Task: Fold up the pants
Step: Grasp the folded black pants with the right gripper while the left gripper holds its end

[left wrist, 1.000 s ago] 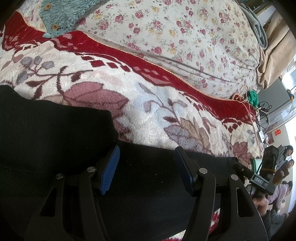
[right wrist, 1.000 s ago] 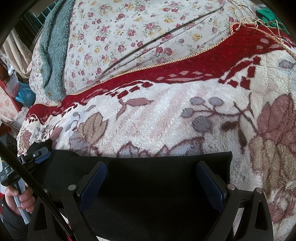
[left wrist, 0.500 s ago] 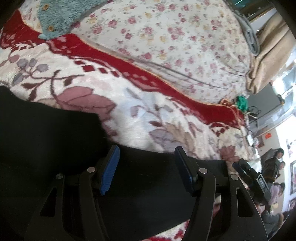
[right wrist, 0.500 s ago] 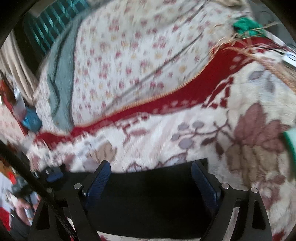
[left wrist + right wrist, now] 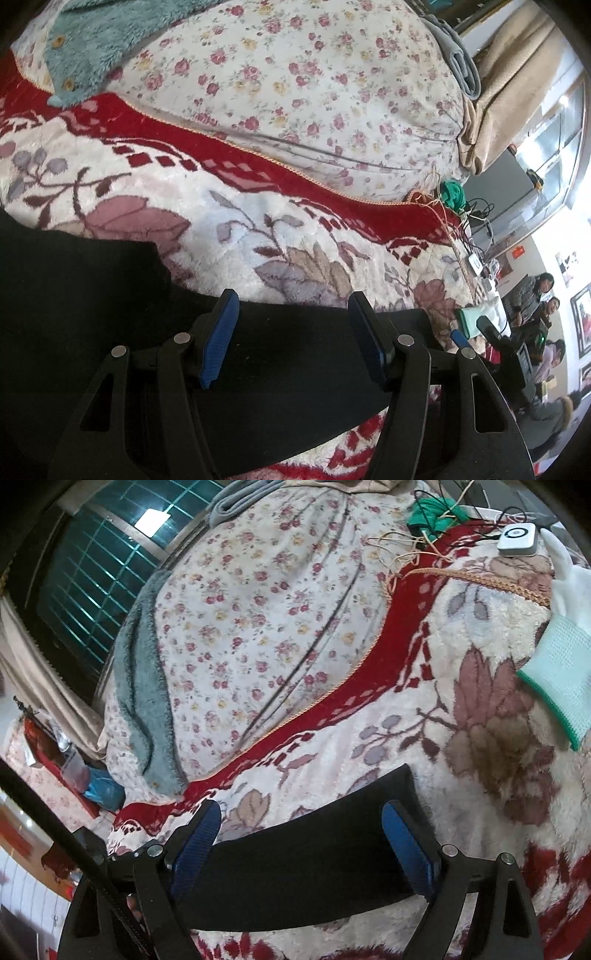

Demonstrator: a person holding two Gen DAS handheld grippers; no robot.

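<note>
Pants (image 5: 295, 354) lay flat on the bed blanket (image 5: 229, 229) for folding; left gripper (image 5: 293, 339) and right gripper (image 5: 301, 843) hovered with jaws apart, gripping nothing.

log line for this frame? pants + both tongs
pants: black, flat on floral blanket | left tongs: open above pants | right tongs: open above pants, nothing gripped
</note>
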